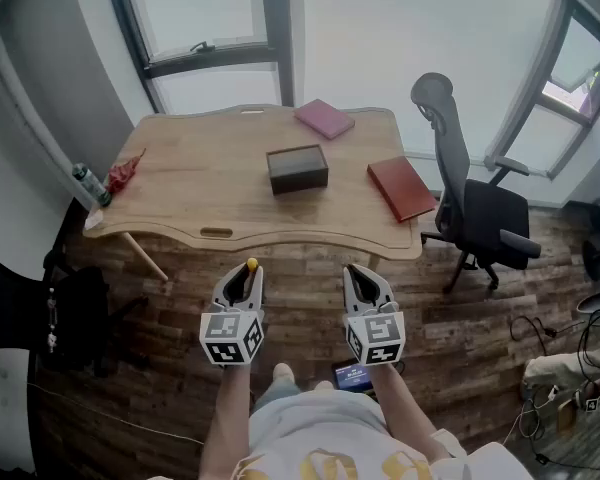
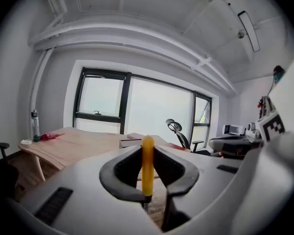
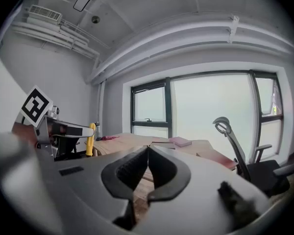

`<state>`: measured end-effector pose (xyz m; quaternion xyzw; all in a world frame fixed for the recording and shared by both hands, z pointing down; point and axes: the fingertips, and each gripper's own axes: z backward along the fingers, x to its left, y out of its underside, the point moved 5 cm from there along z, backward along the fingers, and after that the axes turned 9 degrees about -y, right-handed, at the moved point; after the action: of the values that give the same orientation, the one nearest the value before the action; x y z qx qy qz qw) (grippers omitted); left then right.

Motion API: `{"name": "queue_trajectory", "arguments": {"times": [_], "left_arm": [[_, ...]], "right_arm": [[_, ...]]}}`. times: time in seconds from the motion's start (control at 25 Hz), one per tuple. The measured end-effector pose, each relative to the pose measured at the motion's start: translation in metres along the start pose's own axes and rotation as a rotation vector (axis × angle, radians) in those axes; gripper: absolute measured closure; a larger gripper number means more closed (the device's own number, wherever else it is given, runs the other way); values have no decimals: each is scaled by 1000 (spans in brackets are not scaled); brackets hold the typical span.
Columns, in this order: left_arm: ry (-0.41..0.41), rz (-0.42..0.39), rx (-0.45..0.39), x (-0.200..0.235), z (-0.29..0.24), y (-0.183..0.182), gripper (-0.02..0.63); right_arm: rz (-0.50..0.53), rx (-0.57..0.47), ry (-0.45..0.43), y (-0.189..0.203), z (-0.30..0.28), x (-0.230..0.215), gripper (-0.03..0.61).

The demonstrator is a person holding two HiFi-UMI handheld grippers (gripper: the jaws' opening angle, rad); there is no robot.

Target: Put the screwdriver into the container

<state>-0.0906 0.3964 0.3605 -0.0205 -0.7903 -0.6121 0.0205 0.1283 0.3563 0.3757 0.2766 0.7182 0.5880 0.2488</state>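
My left gripper [image 1: 246, 273] is shut on the yellow-handled screwdriver [image 2: 147, 164], which stands upright between the jaws; its yellow tip [image 1: 251, 264] pokes out at the jaw tips. My right gripper [image 1: 363, 274] is shut with nothing in it; its jaw tips meet [image 3: 148, 150]. The screwdriver [image 3: 90, 139] also shows from the right gripper view, at the left. Both grippers hover over the floor in front of the wooden table [image 1: 200, 193]. The dark open box container [image 1: 297, 168] sits at the table's middle, well ahead of both grippers.
On the table lie a pink book [image 1: 324, 118] at the back, a red book [image 1: 401, 188] at the right, and a red object [image 1: 125, 171] with a bottle [image 1: 90, 184] at the left edge. An office chair [image 1: 475, 208] stands right of the table.
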Motion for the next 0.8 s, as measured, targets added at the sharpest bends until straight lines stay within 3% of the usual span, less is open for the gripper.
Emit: {"name": "queue_trajectory", "arguments": {"times": [0.8], "left_arm": [[-30,-8,29,-10,-12,6,537]], "right_arm": [[-46,11,21,11,6,-25,546]]}}
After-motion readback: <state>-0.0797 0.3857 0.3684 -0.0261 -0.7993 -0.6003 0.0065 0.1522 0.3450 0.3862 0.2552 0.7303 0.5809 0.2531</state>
